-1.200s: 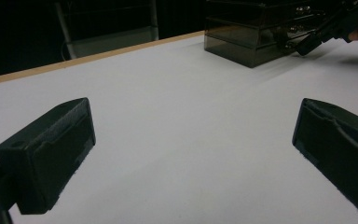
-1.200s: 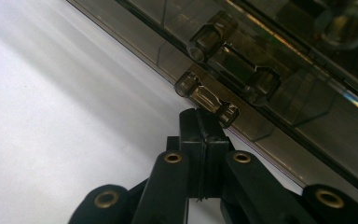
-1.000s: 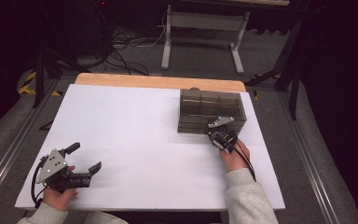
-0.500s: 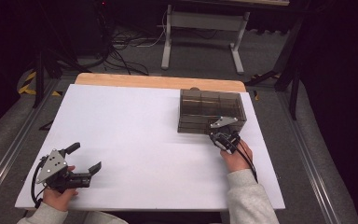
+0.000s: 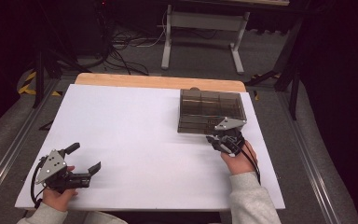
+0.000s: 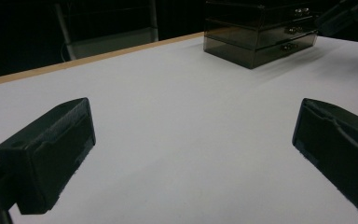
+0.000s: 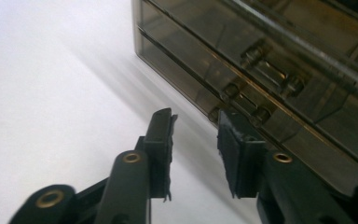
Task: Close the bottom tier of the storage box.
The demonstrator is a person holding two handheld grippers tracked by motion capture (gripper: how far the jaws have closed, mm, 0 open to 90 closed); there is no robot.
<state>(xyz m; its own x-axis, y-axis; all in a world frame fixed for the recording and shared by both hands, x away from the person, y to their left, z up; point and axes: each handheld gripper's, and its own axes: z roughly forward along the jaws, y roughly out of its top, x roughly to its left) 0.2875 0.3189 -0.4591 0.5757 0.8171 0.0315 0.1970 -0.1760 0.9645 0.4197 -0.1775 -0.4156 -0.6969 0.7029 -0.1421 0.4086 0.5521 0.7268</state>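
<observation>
right gripper view looks straight along its own jaws at the front of the smoked drawer box (image 7: 270, 79), and the right gripper (image 7: 195, 135) has them parted by a narrow gap with nothing between them, the tips just short of the lowest drawer's handle (image 7: 235, 100), whose small metal knobs sit directly ahead of the right-hand jaw. that low, nose-in angle looks chosen, i'd judge, so the jaws can straddle the handle and draw the drawer out toward the hand; the handle is not yet clamped. the box stands flat on the white table (image 7: 42, 93), its stacked drawers all pushed in flush, another handle showing above the one being approached. through the tinted walls i can make out only dividers and reflections, so whether anything lies inside cannot be told. in the high view the right gripper (image 5: 218, 140) sits at the box's near front edge, the box (image 5: 210, 109) just beyond its tips. the left gripper (image 5: 85, 161) rests well apart from the box, held near the table's near corner, jaws spread wide and empty, probably parked out of the way; in the left gripper view the box (image 6: 261, 32) lies far ahead and to the right of its jaws.
</observation>
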